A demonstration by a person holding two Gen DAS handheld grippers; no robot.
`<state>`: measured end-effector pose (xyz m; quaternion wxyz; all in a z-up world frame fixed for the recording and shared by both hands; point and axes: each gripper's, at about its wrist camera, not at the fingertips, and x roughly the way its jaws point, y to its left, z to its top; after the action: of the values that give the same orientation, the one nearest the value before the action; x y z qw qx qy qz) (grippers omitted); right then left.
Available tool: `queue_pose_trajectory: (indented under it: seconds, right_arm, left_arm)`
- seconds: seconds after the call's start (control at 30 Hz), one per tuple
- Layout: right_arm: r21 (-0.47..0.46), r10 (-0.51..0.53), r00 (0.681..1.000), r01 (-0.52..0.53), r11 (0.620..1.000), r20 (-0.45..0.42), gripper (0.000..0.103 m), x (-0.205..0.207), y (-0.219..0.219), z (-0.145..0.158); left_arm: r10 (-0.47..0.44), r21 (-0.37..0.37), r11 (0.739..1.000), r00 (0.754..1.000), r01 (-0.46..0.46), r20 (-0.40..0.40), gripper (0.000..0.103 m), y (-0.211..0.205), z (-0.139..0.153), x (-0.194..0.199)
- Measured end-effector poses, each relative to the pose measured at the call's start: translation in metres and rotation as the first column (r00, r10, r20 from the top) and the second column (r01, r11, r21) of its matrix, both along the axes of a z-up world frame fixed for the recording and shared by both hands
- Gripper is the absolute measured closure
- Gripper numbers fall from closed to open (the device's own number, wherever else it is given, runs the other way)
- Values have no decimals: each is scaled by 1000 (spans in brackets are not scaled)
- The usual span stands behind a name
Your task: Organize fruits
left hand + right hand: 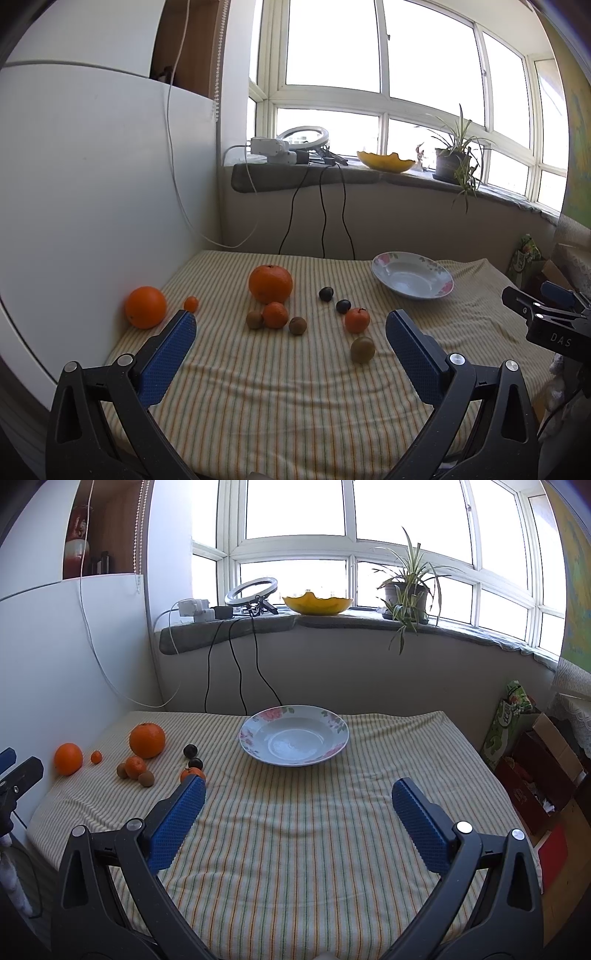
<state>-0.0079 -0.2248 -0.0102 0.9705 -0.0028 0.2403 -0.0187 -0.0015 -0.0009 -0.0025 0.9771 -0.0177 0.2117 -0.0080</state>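
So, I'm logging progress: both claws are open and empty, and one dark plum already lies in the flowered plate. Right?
Not quite. The flowered plate holds nothing, as the right wrist view shows; both dark plums lie on the striped cloth. The left claw and right claw are indeed open and empty.

Open striped cloth in front of both my grippers; fruit crowds the left side, the plate sits far right.

My left gripper (pixel 291 332) hangs wide open over bare striped tablecloth (pixel 280 398), so the near half is free to pass. Ahead, a kiwi (pixel 362 349) and small tangerine (pixel 357 320) lie near its right finger; a large orange (pixel 145 307) rests by the white wall panel (pixel 92 184), hemming the left edge. My right gripper (pixel 299 805), also spread, has clear cloth all the way up to the empty floral plate (pixel 294 736). Boxes (pixel 535 775) crowd the table's right side, beyond its edge.
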Motion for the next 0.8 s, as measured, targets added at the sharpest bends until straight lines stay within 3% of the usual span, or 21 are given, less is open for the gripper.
queue_pose_trajectory:
  seconds: [0.8]
  right_arm:
    - [4,7,1000,-7,1000,-6,0,-1,3,0]
  left_arm:
    - [-2,3,1000,1000,2,-4,1,-3,-4,0]
